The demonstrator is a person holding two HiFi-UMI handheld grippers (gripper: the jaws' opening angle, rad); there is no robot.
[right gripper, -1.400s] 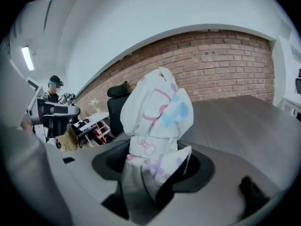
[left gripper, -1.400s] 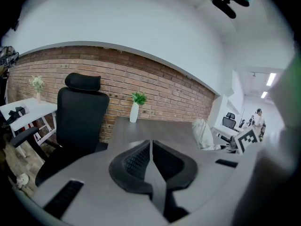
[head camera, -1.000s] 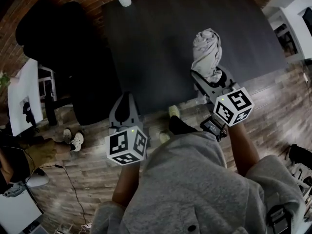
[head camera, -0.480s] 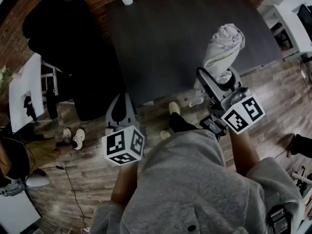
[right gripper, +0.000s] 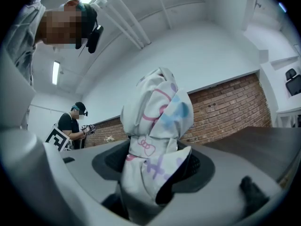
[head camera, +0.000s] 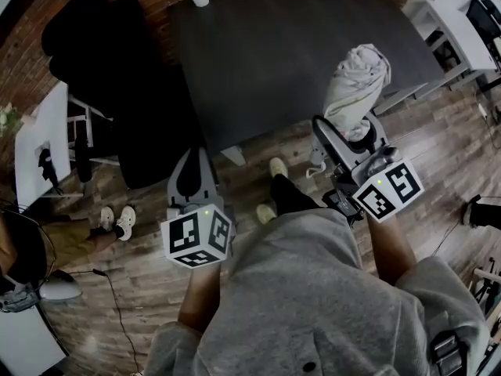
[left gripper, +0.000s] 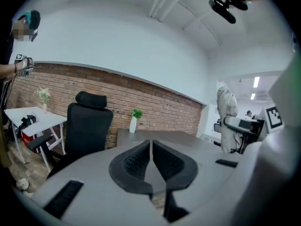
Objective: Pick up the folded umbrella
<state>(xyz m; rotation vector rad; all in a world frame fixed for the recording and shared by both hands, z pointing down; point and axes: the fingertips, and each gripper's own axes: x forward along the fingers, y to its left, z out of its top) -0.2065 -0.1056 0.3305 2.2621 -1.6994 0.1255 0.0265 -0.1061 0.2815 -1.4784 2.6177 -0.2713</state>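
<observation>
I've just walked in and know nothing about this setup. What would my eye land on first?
The pale, patterned folded umbrella stands out most, sticking up from the right tool that clamps it, by the near edge of the dark table. Next come the black-and-white marker cubes on both tools; the left tool is shut and empty.

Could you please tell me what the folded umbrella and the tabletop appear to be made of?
The folded umbrella looks like thin woven fabric, probably polyester. It is matte white with pastel prints, and it creases and bunches softly. The tabletop looks like dark, smooth, matte board, perhaps laminate, since its flat, even surface shows no grain.
</observation>
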